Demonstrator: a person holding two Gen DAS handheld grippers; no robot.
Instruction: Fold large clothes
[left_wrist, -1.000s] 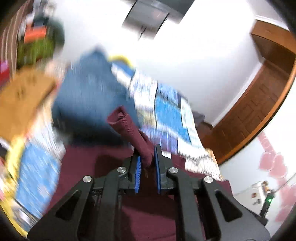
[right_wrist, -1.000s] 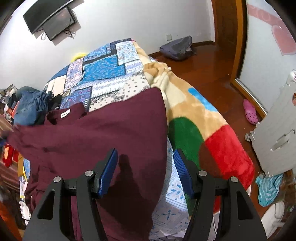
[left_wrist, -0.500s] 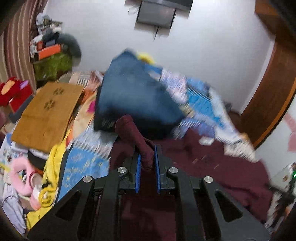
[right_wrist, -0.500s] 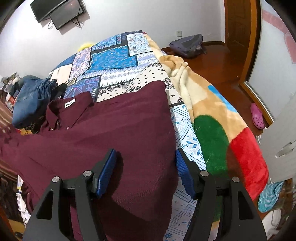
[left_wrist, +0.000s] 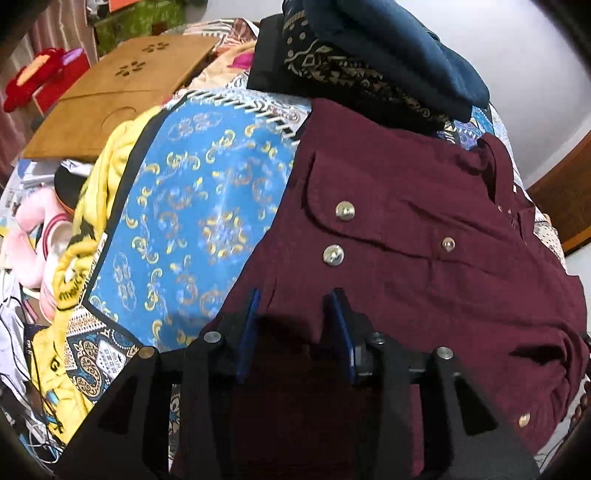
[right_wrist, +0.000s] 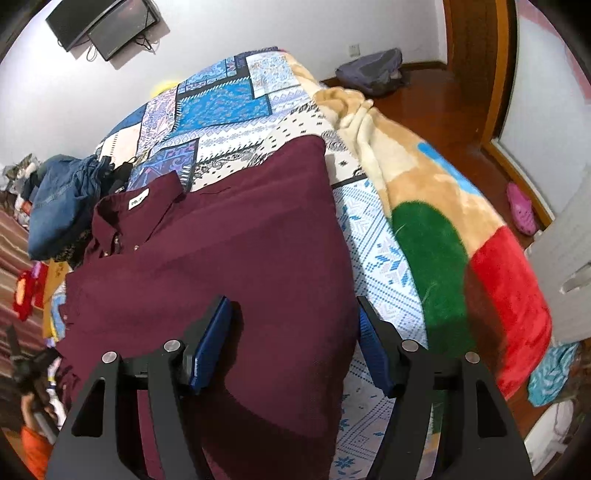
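Room: white walls, a dark screen (right_wrist: 107, 27) mounted high at 11 o'clock in the right wrist view, wooden floor and door frame at 1 to 2 o'clock
Bed cover: a blue and white patchwork quilt (right_wrist: 236, 107) spreads over the bed; a plush blanket (right_wrist: 443, 221) with beige, green and red patches lies along its edge at 3 o'clock
Shirt: a maroon shirt (right_wrist: 229, 251) lies flat on the quilt, collar with a white label toward 10 o'clock in the right wrist view; in the left wrist view its chest pocket and metal snaps (left_wrist: 343, 211) face up near the centre
Left gripper: the left gripper (left_wrist: 293, 302) points steeply down at the shirt, its blue pads parting; maroon cloth fills the gap between them, and the pads seem clear of it, though shadow there makes that hard to judge
Right gripper: the right gripper (right_wrist: 295, 310) hangs over the shirt's near edge with its jaws spread wide; one pad is above the cloth, the other above the quilt just past the shirt's side, nothing pinched
Other clothes: a folded denim garment (left_wrist: 399, 48) on a dark patterned cloth (left_wrist: 332, 70) sits at 12 o'clock of the left wrist view, touching the shirt's top edge
Bedside clutter: a brown board (left_wrist: 118, 92) at 10 o'clock, a yellow garment (left_wrist: 96, 192) at 9 o'clock
Floor: a grey bag (right_wrist: 373, 70) by the wall at 1 o'clock, a pink slipper (right_wrist: 521, 206) at 3 o'clock
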